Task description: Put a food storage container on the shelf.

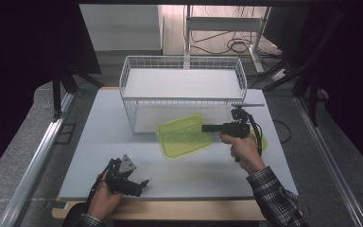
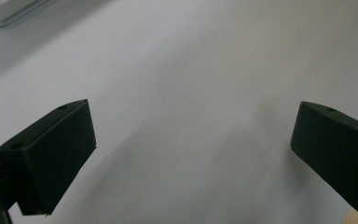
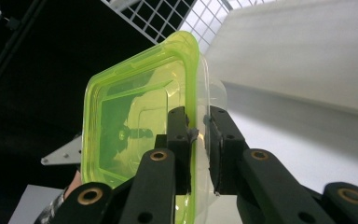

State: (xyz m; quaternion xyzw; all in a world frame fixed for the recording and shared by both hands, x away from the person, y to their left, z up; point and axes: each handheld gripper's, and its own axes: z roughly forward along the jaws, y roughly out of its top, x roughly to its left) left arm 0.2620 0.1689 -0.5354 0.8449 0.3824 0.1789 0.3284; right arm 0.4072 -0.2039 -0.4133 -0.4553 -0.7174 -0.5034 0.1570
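One translucent lime-green plastic lid (image 1: 184, 136), rectangular with rounded corners and a raised rim, is the thing in hand. In the high view it hangs tilted above the white table (image 1: 99, 156), just in front of the white wire basket (image 1: 182, 92), stretching leftward from the right gripper (image 1: 208, 127). In the right gripper view the lid (image 3: 135, 121) stands on edge, its moulded inner panel facing the left of that view. A clear, colourless plastic edge sits just beside its rim, on the right of the jaws; whether this is part of the lid or a separate piece cannot be told.

The right gripper (image 3: 196, 135) has its two black jaws drawn narrow, with only a thin gap between them, and the lid's rim is pinched in that gap: both pads press on the plastic. The person's right hand (image 1: 243, 149), in a plaid sleeve, holds this tool level, pointing toward the left of the high view, with the basket just beyond its tips.

The left gripper (image 1: 123, 177) rests low near the front edge of the table, well apart from the lid, in the person's left hand (image 1: 105, 198). In the left gripper view (image 2: 191, 144) its jaws stand wide apart, with nothing but bare white table between them.
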